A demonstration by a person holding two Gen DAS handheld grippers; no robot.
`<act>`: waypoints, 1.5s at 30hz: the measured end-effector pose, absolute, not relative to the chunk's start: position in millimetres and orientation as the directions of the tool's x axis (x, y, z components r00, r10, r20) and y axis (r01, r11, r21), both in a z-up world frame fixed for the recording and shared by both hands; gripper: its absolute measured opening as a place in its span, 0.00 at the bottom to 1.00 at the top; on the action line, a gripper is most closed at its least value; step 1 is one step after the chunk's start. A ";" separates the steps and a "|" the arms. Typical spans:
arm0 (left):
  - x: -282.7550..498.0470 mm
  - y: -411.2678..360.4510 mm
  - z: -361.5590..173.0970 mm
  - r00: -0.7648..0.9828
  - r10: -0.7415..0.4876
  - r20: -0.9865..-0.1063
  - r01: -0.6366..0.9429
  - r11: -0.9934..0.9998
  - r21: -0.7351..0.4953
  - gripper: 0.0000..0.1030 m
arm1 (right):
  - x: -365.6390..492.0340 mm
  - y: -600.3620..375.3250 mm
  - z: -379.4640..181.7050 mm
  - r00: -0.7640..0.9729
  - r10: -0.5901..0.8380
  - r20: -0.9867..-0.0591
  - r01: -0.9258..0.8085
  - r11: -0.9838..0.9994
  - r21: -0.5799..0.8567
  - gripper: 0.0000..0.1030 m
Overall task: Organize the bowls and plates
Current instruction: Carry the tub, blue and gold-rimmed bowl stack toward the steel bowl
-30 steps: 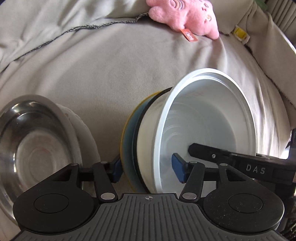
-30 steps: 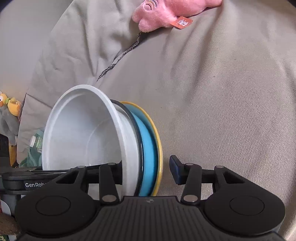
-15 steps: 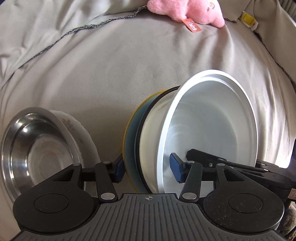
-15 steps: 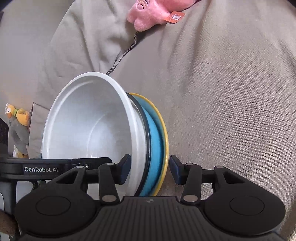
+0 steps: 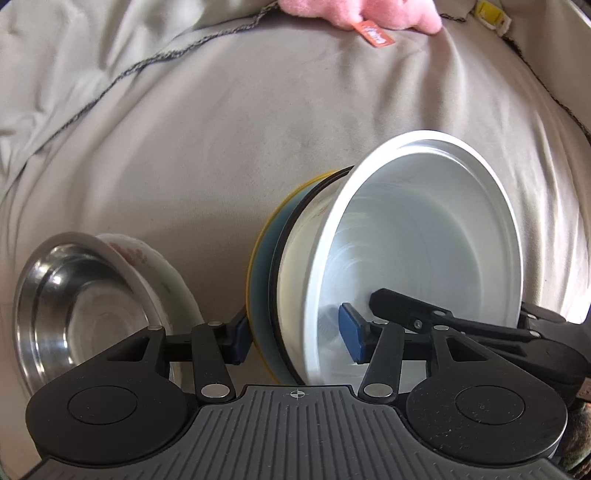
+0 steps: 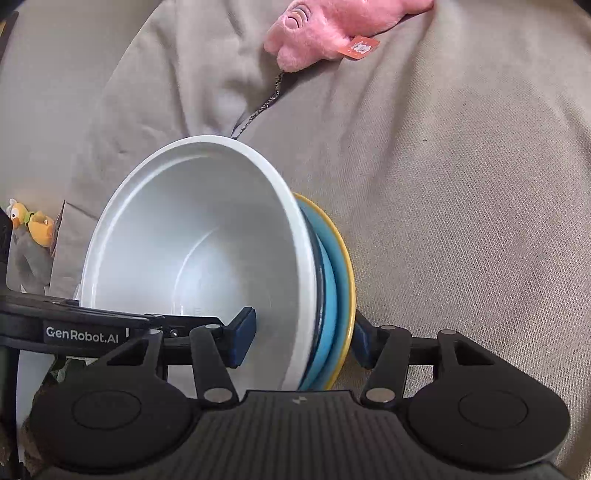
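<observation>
A nested stack stands on edge: a white bowl inside a dark-rimmed bowl, on a blue plate with a yellow rim. My left gripper is shut across the stack's near edge, one pad behind the plate, one inside the white bowl. In the right wrist view my right gripper is shut on the same stack, white bowl to the left, blue plate to the right. A steel bowl rests in a floral white plate at the left.
Everything lies on a beige blanket over a soft couch. A pink plush toy lies at the back. A small yellow and grey plush sits at the far left in the right wrist view.
Both grippers have closed further on the stack's edge. The stack has lifted and drawn back from the pink toy, and the steel bowl has shifted lower left in the left view.
</observation>
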State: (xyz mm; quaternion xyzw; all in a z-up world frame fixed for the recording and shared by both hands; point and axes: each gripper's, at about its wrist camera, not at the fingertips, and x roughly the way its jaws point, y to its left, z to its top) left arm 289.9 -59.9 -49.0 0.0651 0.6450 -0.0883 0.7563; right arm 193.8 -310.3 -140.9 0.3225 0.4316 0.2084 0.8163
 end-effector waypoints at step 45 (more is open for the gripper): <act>285.3 -73.8 -58.7 0.124 0.010 -0.992 0.288 0.957 0.045 0.57 | 232.9 -316.5 -170.6 0.427 0.758 -0.493 -0.031 0.558 0.830 0.49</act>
